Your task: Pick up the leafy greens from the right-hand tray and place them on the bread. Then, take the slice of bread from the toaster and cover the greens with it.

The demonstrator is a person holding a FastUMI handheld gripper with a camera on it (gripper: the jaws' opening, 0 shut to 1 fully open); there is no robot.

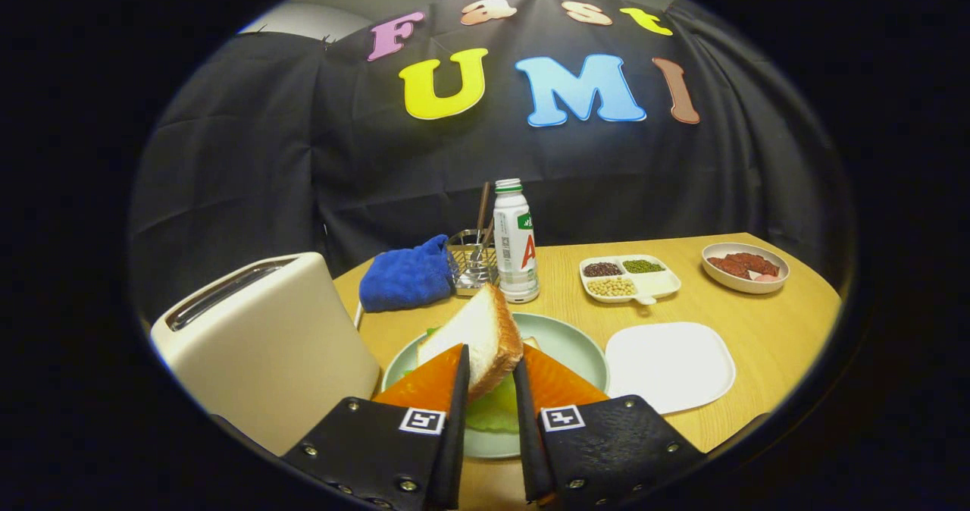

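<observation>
I had the gripper [491,378] pinching the bread [479,338] over the greens [492,412] on the plate [568,344]. Bread looked light, soft, crushable; edge grip by the crust seemed safest.

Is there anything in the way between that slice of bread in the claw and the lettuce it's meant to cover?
Nothing visible is in the way. The gripper is shut on the bread slice, tilted just above the green plate. The leafy greens lie right beneath it between the fingers. The toaster stands off to one side.
</observation>
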